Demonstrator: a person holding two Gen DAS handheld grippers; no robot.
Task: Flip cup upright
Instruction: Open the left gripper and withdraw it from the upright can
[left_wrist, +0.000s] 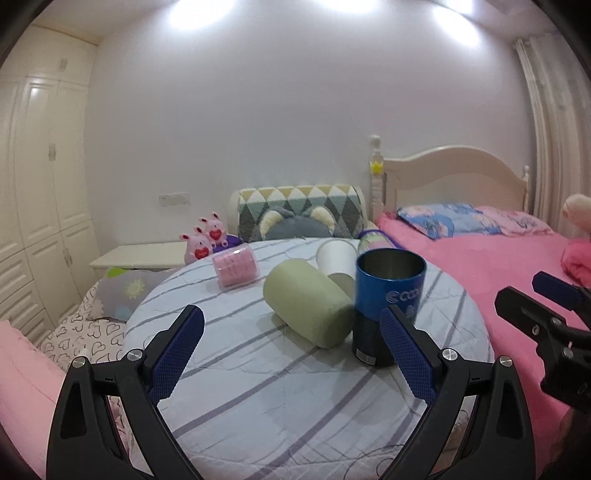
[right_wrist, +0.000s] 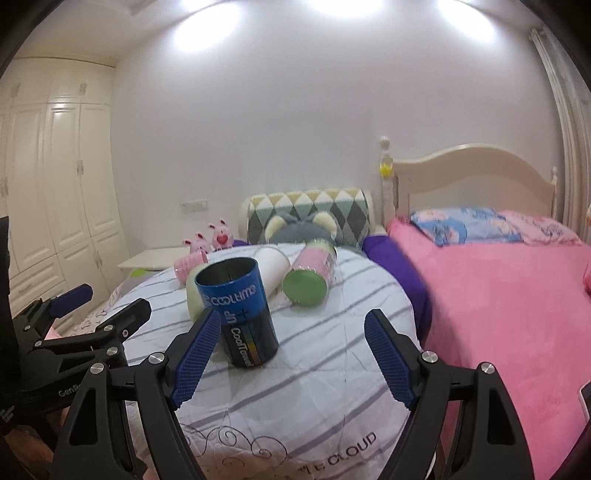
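Both grippers hang low over a round table with a striped cloth (left_wrist: 280, 398), and both have their blue pads spread wide with nothing between them. On the left gripper (left_wrist: 291, 332) the right pad sits just in front of the blue cup (left_wrist: 388, 291), but I cannot tell if it touches. On the right gripper (right_wrist: 291, 334) the left pad is close to the same cup (right_wrist: 240, 314) — again, touching or not, I cannot tell.

That blue cup stands upright on the cloth, open mouth on top, shiny metal inside.

Right beside it, on its left in the left camera, a pale green cup (left_wrist: 308, 306) lies on its side. Behind them lies a white cup (left_wrist: 338, 260), also tipped over. A pink cup (left_wrist: 236, 271) lies farther back to the left. In the right camera a pink cup with a green end (right_wrist: 310, 277) lies on its side too.

Past the table sits a patterned cushion (left_wrist: 299, 212), two pink bunny toys (left_wrist: 205, 238) and a bed with a pink blanket (left_wrist: 480, 280).
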